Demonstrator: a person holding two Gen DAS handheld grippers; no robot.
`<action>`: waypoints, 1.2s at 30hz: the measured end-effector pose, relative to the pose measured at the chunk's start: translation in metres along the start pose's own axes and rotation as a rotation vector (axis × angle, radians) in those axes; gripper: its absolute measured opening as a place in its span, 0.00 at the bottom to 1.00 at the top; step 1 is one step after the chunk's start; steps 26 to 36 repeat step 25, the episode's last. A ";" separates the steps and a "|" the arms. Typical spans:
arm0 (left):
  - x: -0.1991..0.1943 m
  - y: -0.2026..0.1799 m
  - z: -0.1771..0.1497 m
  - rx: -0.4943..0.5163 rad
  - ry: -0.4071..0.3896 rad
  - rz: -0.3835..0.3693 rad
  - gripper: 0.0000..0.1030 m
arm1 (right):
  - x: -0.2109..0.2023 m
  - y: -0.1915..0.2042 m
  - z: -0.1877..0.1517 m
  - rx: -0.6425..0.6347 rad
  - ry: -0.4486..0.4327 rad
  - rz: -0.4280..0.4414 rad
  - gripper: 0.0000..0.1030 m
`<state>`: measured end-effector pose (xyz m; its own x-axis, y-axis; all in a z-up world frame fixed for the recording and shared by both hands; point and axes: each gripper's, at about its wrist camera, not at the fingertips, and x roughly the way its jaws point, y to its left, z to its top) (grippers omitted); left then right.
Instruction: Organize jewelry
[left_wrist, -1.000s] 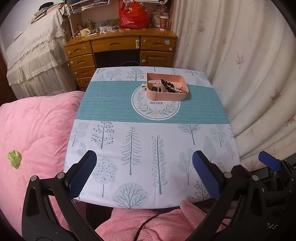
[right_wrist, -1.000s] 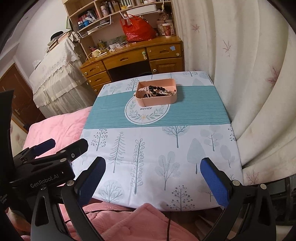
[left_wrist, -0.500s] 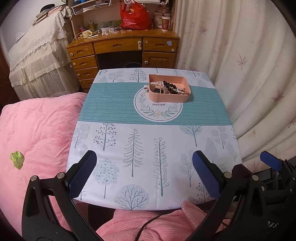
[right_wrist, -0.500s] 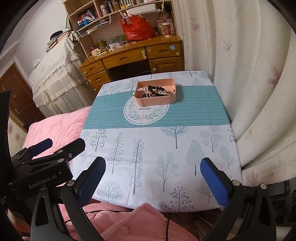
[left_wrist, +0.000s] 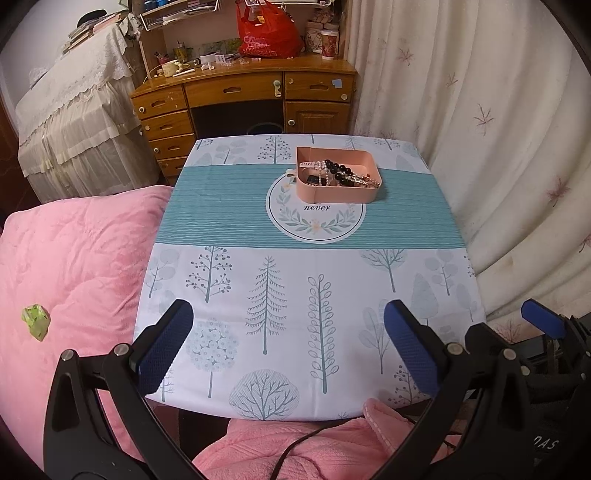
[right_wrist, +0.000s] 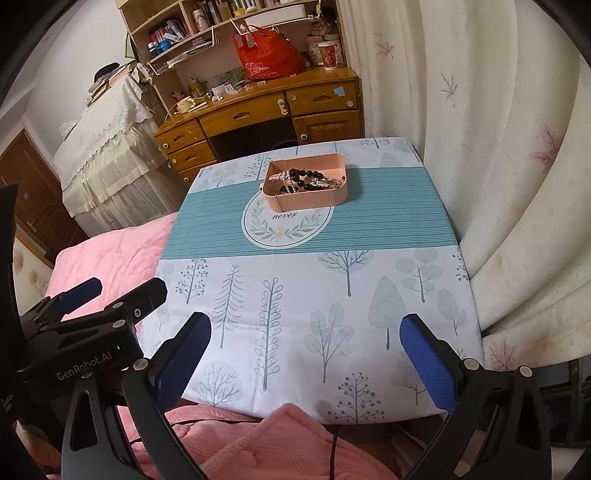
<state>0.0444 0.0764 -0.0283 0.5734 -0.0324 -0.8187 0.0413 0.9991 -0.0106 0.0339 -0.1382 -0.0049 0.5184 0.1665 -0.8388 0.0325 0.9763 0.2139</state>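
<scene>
Holding both my left gripper (left_wrist: 284, 341) and right gripper (right_wrist: 304, 354) spread wide and empty at the desk's (left_wrist: 406, 225) near edge, I risk snagging the tangled jewelry (left_wrist: 341, 173) heaped in the pink tray (left_wrist: 338, 192) far across and dragging several pieces out together

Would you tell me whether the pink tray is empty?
Not empty: the pink tray holds tangled jewelry, including a black bead bracelet.

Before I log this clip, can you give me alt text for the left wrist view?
A pink tray heaped with beaded jewelry sits at the far side of a tree-print tablecloth, over its round "never" emblem. The left gripper hangs wide open and empty above the near table edge, with a pink quilt to the left.
</scene>
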 end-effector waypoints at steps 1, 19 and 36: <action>0.000 0.000 0.000 0.000 0.000 0.000 1.00 | 0.002 0.001 0.000 0.001 0.002 0.000 1.00; 0.005 0.003 0.002 0.008 0.010 -0.004 1.00 | 0.009 0.000 -0.004 0.027 0.023 -0.015 1.00; 0.006 0.004 0.001 0.009 0.012 -0.006 1.00 | 0.011 0.000 -0.004 0.035 0.032 -0.018 1.00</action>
